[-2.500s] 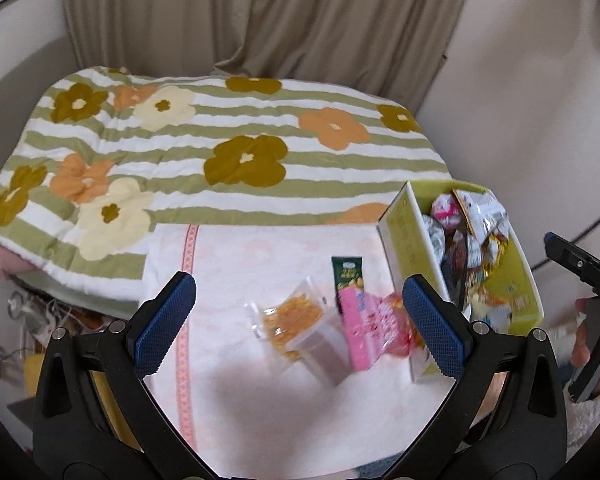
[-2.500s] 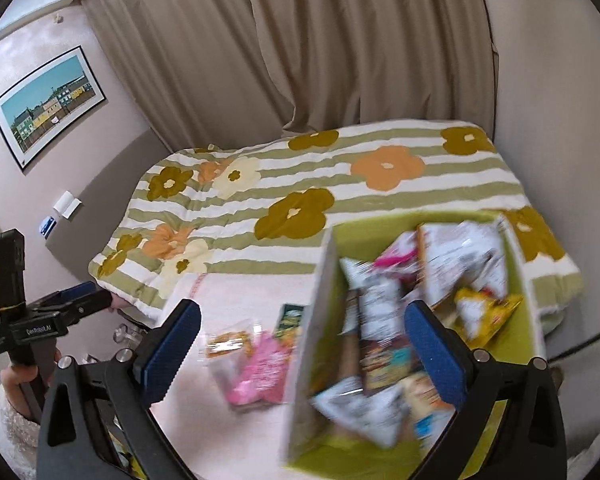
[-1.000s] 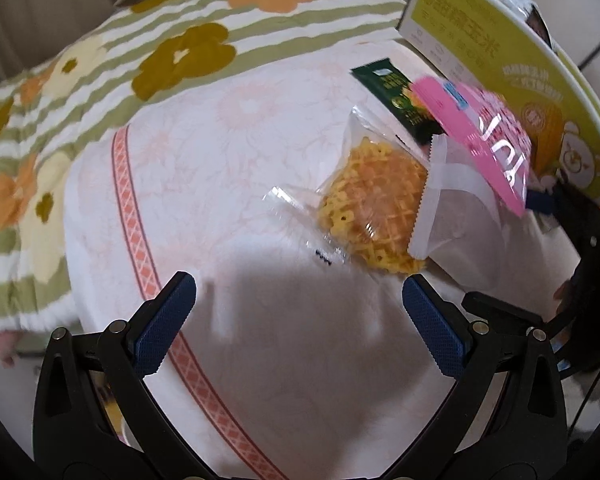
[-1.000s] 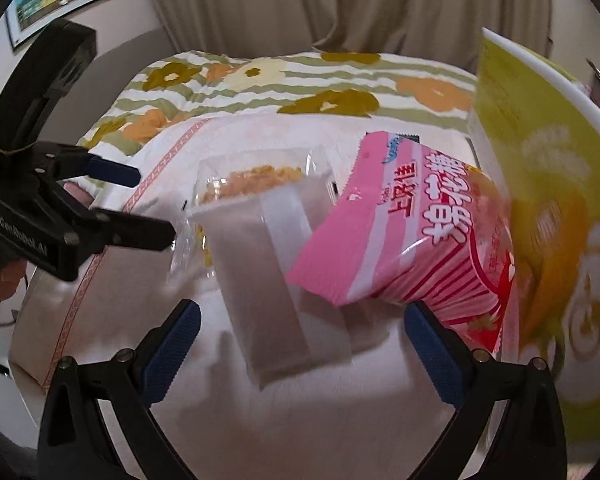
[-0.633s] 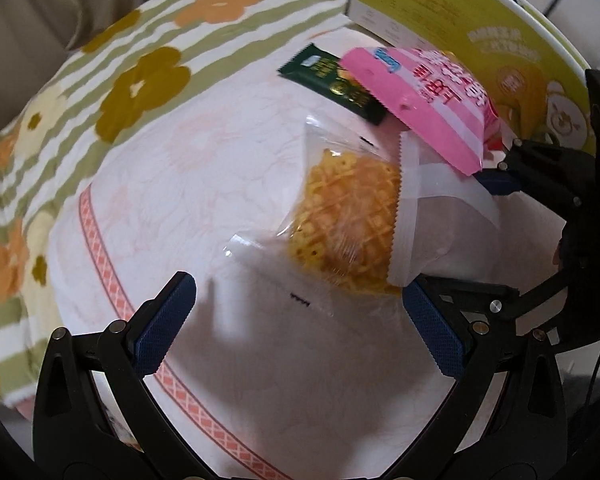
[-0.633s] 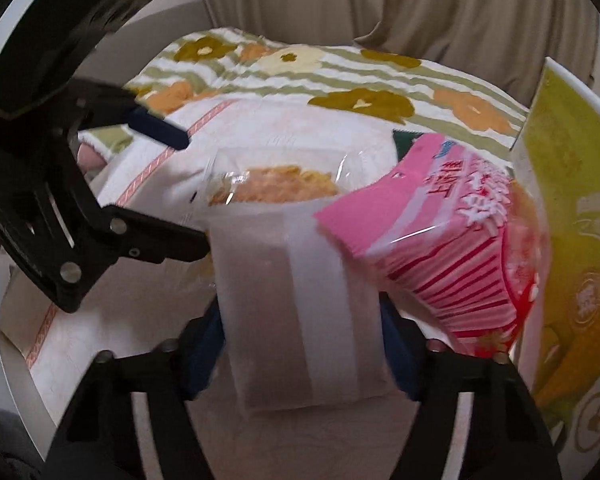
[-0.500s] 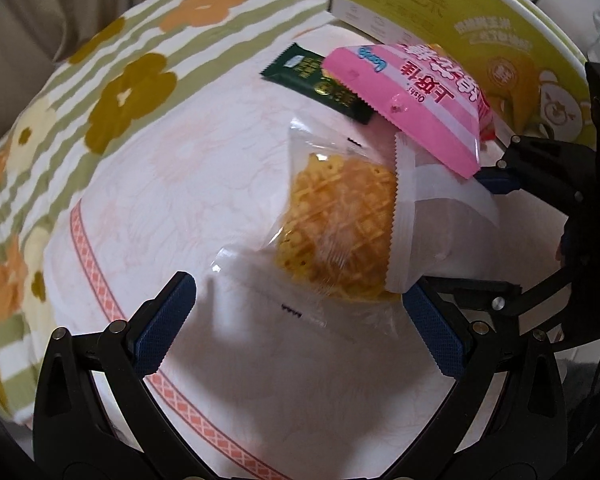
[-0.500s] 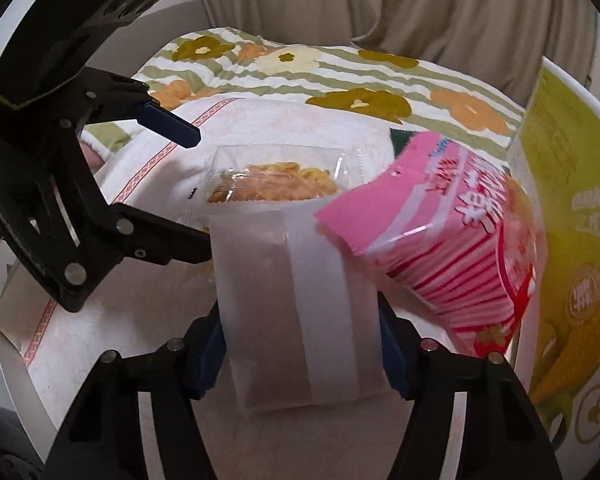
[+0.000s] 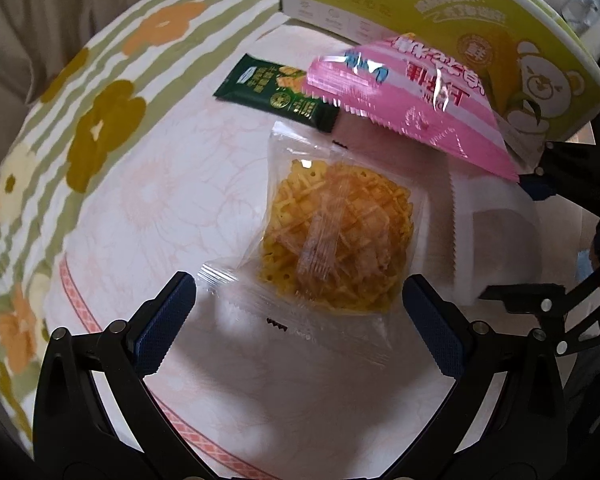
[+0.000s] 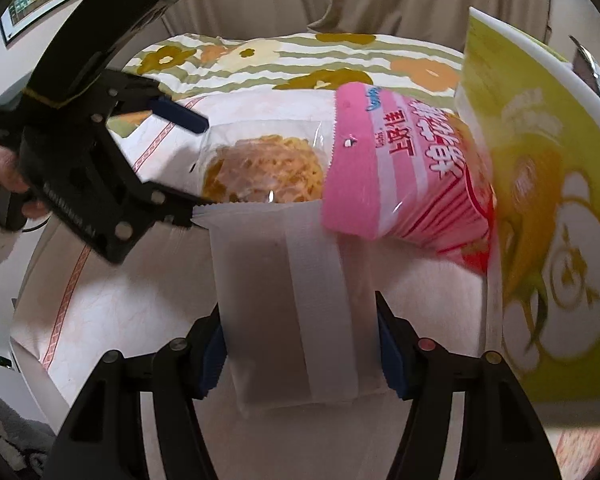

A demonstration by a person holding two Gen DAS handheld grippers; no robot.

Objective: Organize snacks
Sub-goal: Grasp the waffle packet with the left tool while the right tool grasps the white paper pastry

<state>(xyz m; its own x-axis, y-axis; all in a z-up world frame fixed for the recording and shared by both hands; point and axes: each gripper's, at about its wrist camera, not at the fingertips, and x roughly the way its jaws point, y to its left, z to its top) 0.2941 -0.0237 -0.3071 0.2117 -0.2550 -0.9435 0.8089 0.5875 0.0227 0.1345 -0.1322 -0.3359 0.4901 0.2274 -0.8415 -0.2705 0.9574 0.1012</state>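
The right gripper has its fingers clamped on the white packet, lying on the bed beside the box. The pink bag rests on it — lifting could tip that bag off. The left gripper hangs open over the waffle snack.

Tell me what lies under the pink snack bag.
The pink snack bag overlaps one end of the dark green packet, the top of the white packet and a corner of the clear waffle-snack bag. Whatever else sits beneath it is covered.
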